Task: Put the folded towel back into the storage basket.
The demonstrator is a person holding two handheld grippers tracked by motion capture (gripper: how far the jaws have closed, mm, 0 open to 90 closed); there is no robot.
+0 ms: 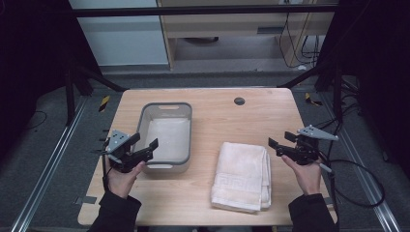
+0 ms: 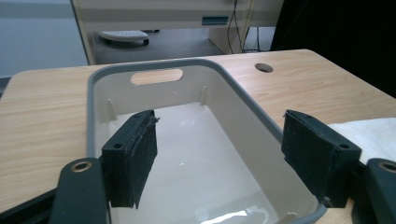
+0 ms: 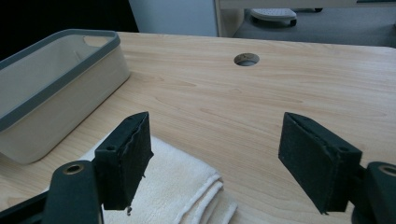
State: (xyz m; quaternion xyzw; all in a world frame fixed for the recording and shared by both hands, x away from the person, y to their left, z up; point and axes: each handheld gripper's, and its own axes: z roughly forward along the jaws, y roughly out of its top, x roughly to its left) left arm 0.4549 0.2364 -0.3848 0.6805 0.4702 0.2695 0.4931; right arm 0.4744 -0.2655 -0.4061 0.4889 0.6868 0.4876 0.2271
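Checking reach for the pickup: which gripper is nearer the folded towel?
Right. The right gripper hangs open just off the folded towel's right edge; the left gripper is open over the grey-rimmed bin, which is left of the towel.

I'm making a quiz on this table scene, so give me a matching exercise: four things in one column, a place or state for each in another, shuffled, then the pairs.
Things:
1. bin
2. folded towel
3. left gripper
4. cable hole

Places or states:
A. in the tabletop, toward the far edge
B. open, above the bin's near rim
C. grey-rimmed, nothing inside
D. lying flat on the table, right of the bin

Pairs: 1-C, 2-D, 3-B, 4-A
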